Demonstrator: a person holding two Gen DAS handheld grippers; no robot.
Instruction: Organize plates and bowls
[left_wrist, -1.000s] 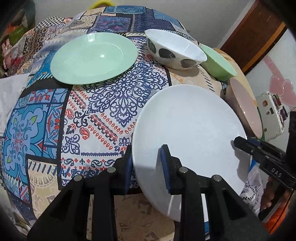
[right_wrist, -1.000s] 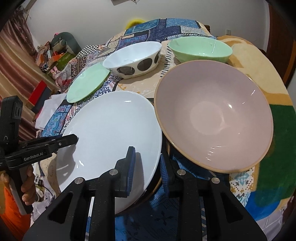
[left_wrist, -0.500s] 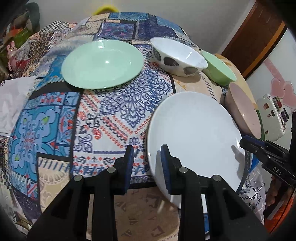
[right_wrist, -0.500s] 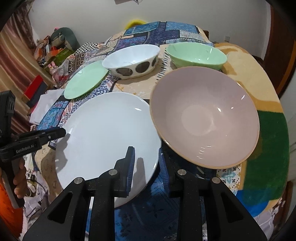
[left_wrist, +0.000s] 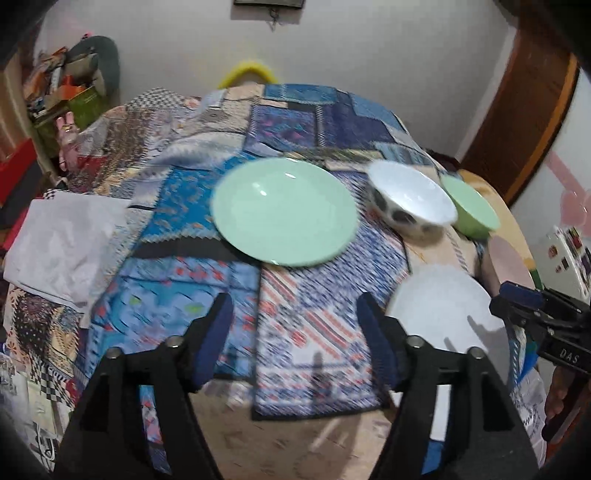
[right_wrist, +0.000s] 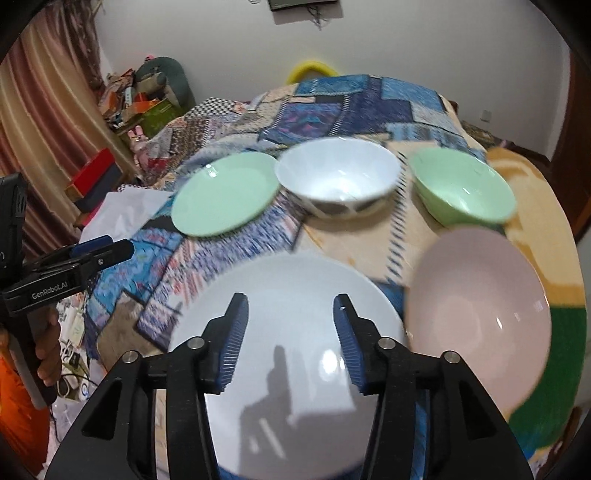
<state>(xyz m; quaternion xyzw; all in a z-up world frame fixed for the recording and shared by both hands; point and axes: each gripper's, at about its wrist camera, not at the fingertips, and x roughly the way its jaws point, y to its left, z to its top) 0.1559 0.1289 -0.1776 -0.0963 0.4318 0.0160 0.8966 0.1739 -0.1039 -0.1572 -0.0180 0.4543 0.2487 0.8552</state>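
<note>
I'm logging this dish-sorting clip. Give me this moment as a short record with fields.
surface: patchwork cloth
plates: white plate near; green plate farther, left
bowls: spotted bowl beside green bowl; pink bowl right of white plate
left gripper: open, empty
right gripper: open, empty, above white plate
stacked: nothing yet

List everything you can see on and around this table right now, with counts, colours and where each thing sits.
White plate: one, white, near table edge, under the right gripper.
Pink bowl: one, pink, right of the white plate.
Green plate: one, mint green, far left.
Spotted bowl: one, white with dark spots, far centre.
Green bowl: one, mint green, far right.
Tablecloth: one, blue patchwork pattern, over the table.
White cloth: one, left table edge.
Left gripper: open, above the tablecloth.
Right gripper: open, empty.
</note>
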